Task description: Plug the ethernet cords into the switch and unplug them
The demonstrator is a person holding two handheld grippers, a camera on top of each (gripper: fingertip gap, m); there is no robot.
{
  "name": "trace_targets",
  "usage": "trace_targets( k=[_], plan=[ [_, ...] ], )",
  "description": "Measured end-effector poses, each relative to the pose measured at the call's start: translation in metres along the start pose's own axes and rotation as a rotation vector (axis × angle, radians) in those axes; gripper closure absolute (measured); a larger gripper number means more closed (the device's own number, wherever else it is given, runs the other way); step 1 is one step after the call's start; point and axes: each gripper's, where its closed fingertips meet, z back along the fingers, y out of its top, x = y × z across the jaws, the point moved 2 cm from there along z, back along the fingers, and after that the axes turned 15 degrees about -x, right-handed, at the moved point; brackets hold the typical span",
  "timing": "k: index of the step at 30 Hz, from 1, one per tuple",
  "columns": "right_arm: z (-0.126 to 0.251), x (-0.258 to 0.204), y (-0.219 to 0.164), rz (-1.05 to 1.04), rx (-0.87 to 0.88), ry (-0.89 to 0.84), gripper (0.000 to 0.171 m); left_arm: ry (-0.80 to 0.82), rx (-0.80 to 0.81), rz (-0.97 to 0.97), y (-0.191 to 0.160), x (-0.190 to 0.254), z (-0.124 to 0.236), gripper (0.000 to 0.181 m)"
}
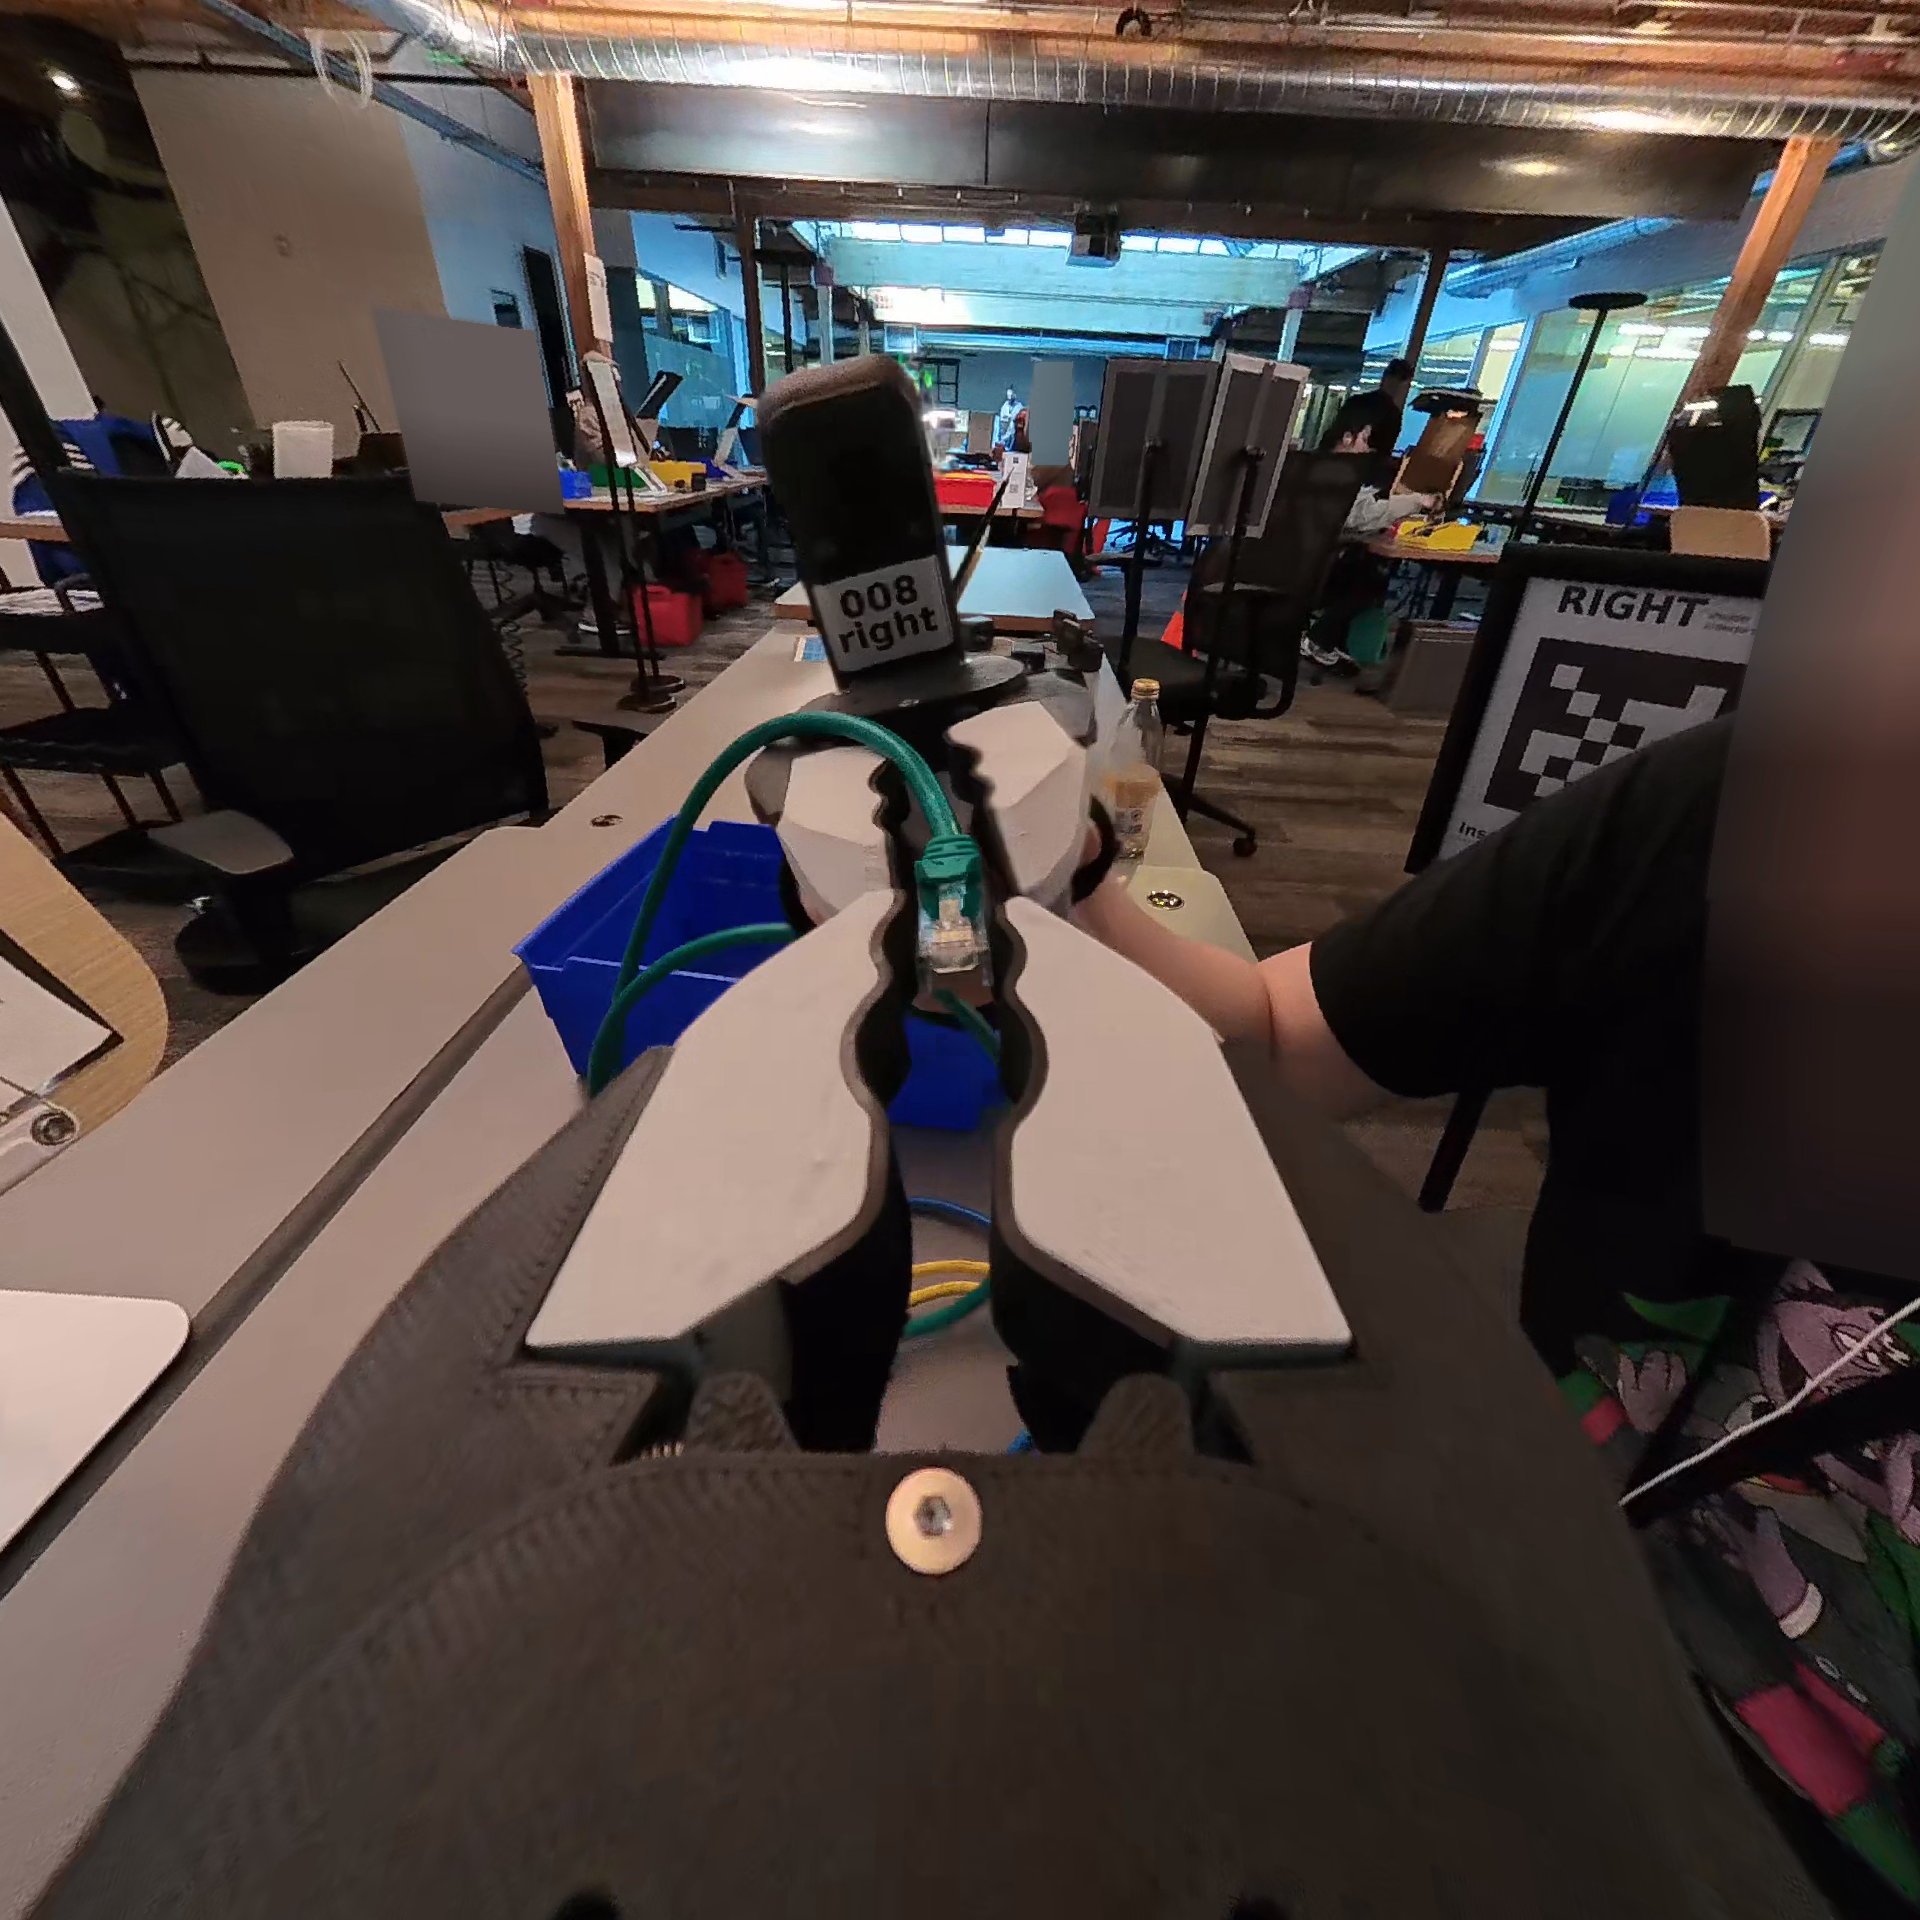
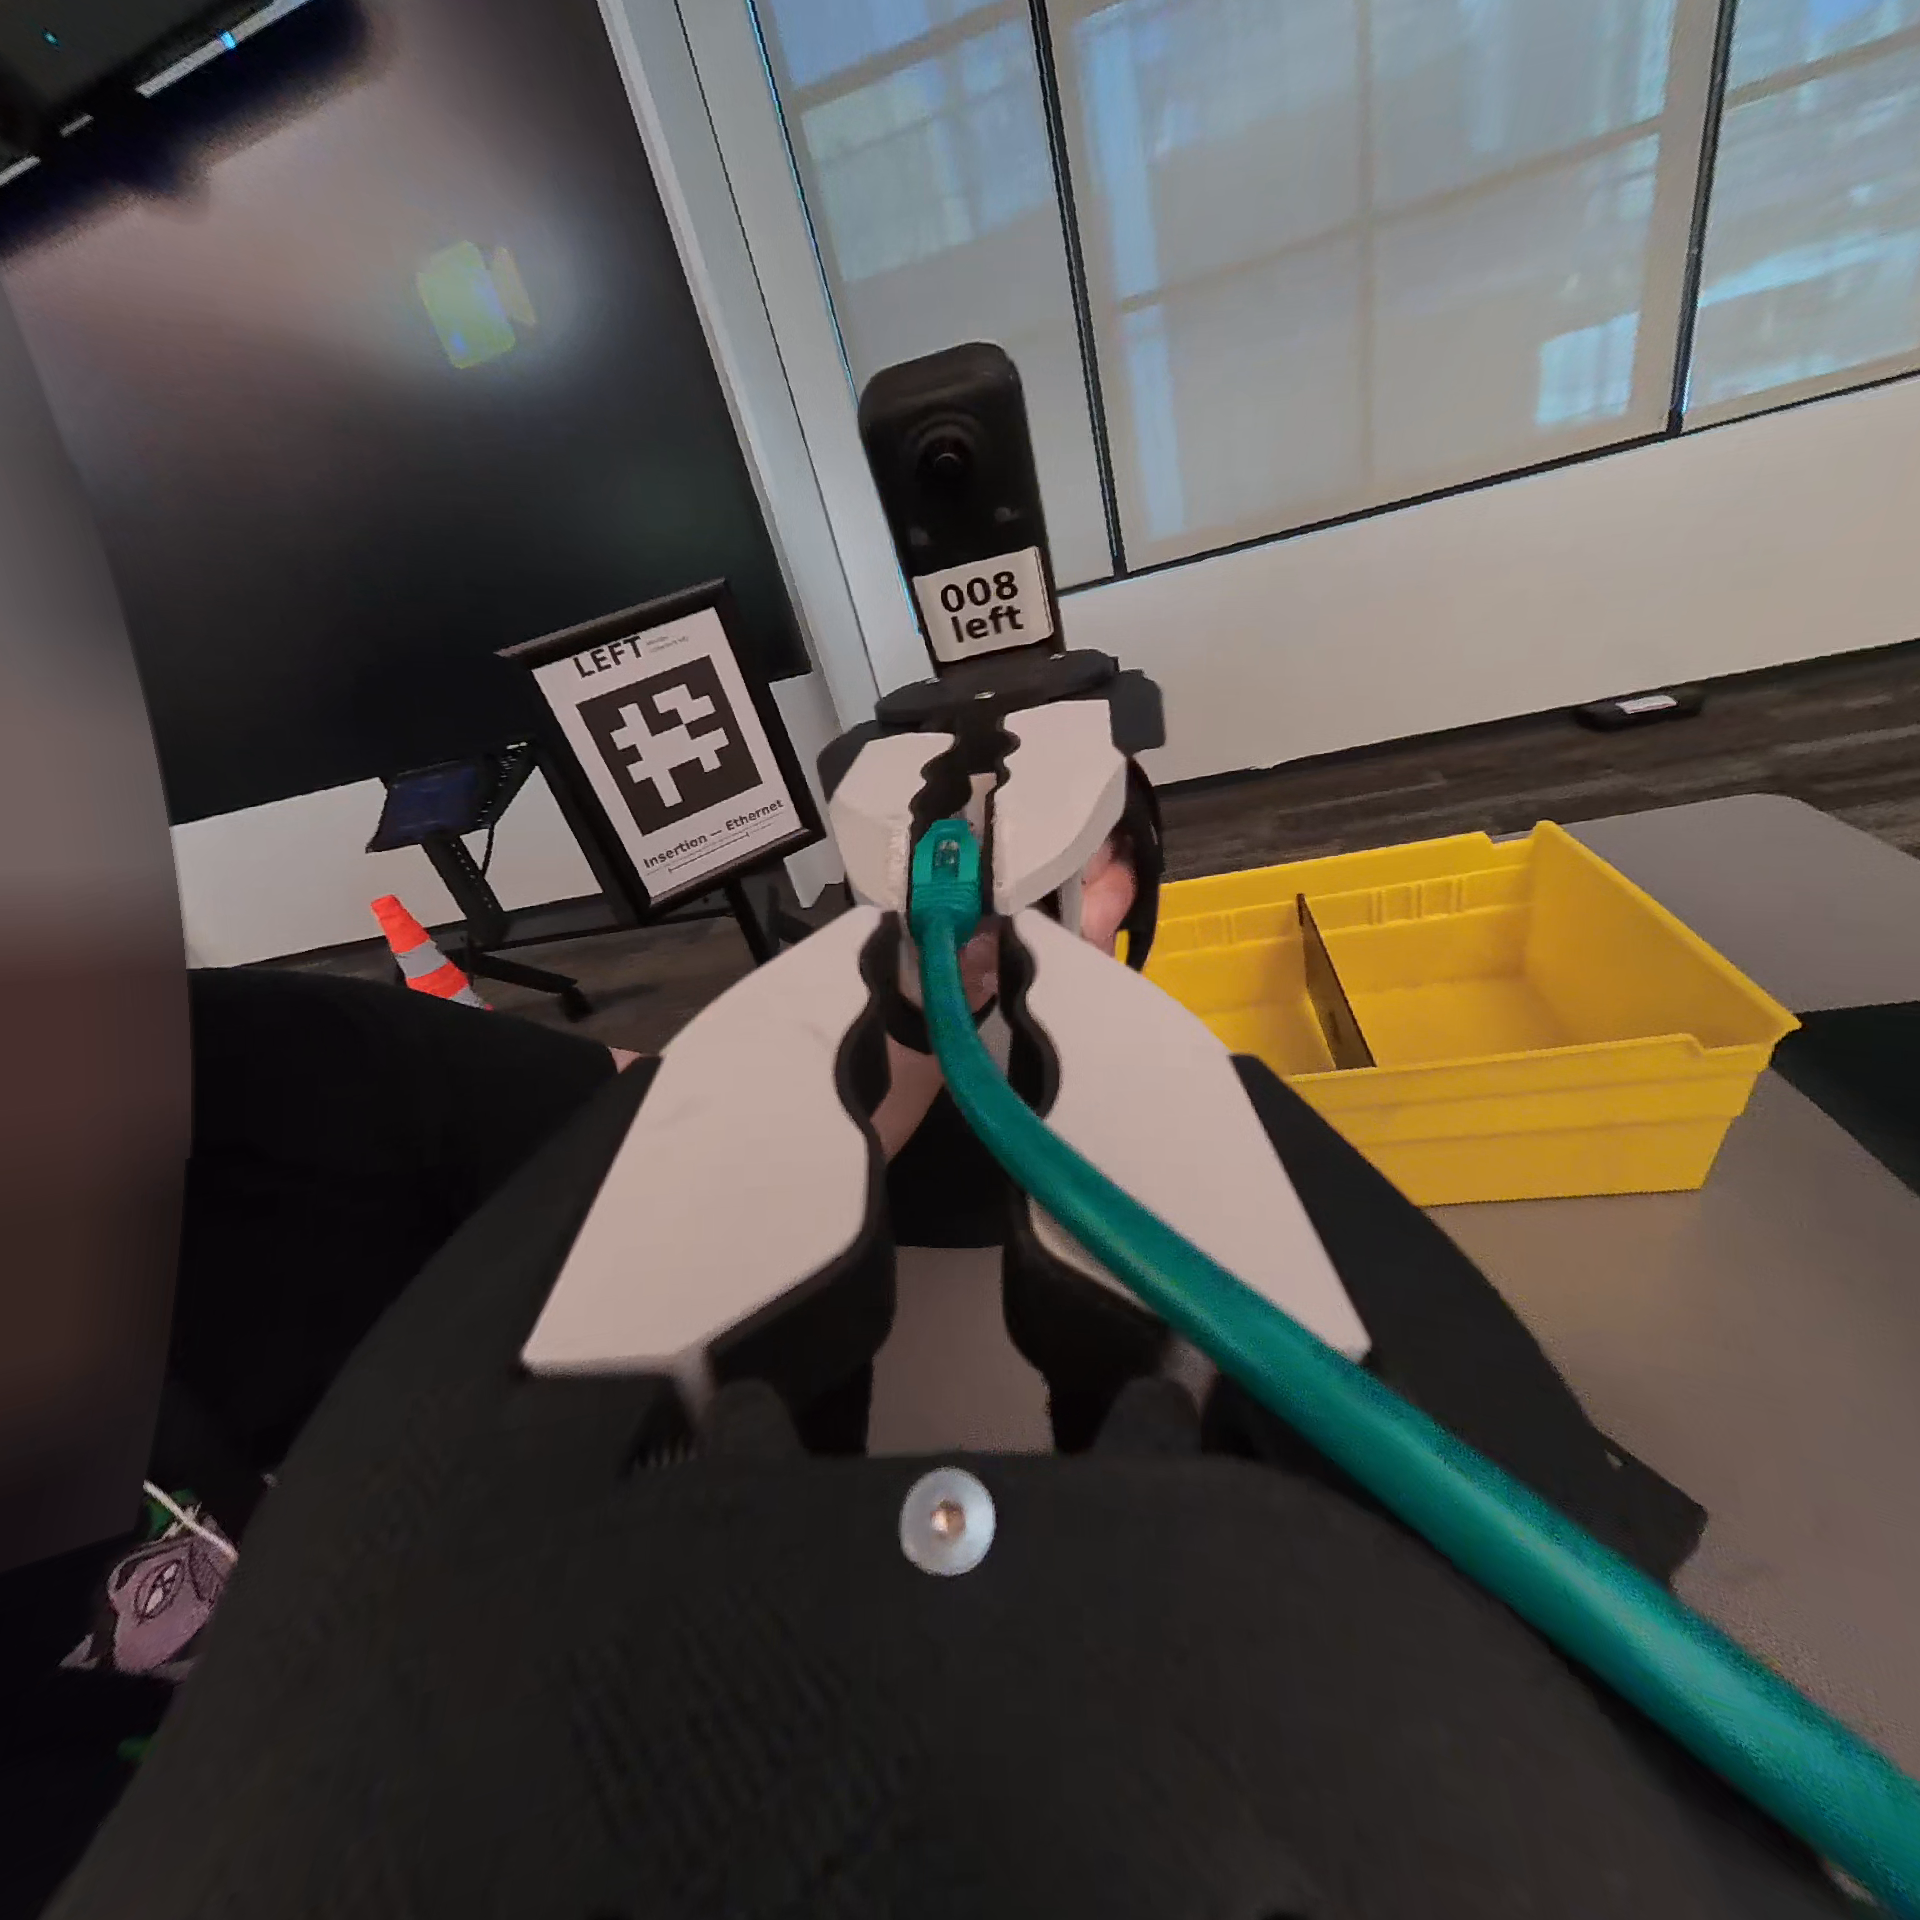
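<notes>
While the two grippers are facing each other tip to tip in the air, the right gripper (image 2: pixel 951 935) is pinching the green ethernet cord (image 2: pixel 1195 1247) just behind its plug (image 1: pixel 951 914). The left gripper (image 1: pixel 951 925) is closing around that plug at twelve o'clock, though I cannot tell whether it is gripping it. No switch is showing in either view, so I judge that plugging and unplugging are both waiting.

Green cord (image 2: pixel 1351 1382) runs off right wrist view's lower right edge; far end unseen. Blue bin (image 1: pixel 665 935) half hidden behind left claw (image 1: pixel 951 966). Switch not visible. Person's head blurred out.
</notes>
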Motion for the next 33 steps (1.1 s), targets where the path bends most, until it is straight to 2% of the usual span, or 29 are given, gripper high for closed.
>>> trace_targets(
  k=[9, 12, 13, 14, 15, 18, 19, 21, 23, 26, 33],
  plan=[
    [0.003, -0.001, 0.0, 0.073, 0.003, -0.035, 0.16, 0.012, -0.047, -0.006, -0.004, 0.001, -0.001, 0.169],
    [0.002, -0.001, 0.0, 0.112, -0.003, -0.063, 0.16, 0.093, -0.072, -0.064, -0.005, 0.0, 0.0, 0.169],
    [0.003, 0.0, 0.0, 0.107, 0.005, -0.063, 0.16, 0.166, -0.086, -0.096, -0.006, -0.003, 0.0, 0.156],
    [0.004, 0.001, 0.001, 0.09, 0.013, -0.057, 0.16, 0.246, -0.107, -0.139, -0.007, -0.006, 0.0, 0.134],
    [0.005, 0.002, 0.001, 0.061, 0.02, -0.047, 0.16, 0.318, -0.131, -0.199, -0.008, -0.008, 0.0, 0.124],
    [0.005, 0.007, -0.002, -0.044, 0.013, 0.011, 0.16, 0.543, -0.177, -0.42, -0.009, -0.009, -0.002, 0.113],
    [0.004, 0.008, -0.003, -0.076, 0.01, 0.033, 0.16, 0.614, -0.181, -0.497, -0.008, -0.008, -0.003, 0.116],
    [0.002, 0.008, -0.006, -0.138, 0.005, 0.087, 0.16, 0.704, -0.194, -0.603, -0.008, -0.006, -0.006, 0.135],
    [-0.001, 0.007, -0.01, -0.189, -0.012, 0.146, 0.16, 0.708, -0.235, -0.64, -0.014, -0.005, -0.011, 0.142],
    [-0.004, 0.007, -0.015, -0.245, -0.035, 0.202, 0.16, 0.725, -0.237, -0.682, -0.017, -0.007, -0.012, 0.164],
    [-0.005, 0.004, -0.014, -0.234, -0.032, 0.23, 0.155, 0.658, -0.244, -0.691, -0.017, 0.001, -0.01, 0.168]
  ],
)
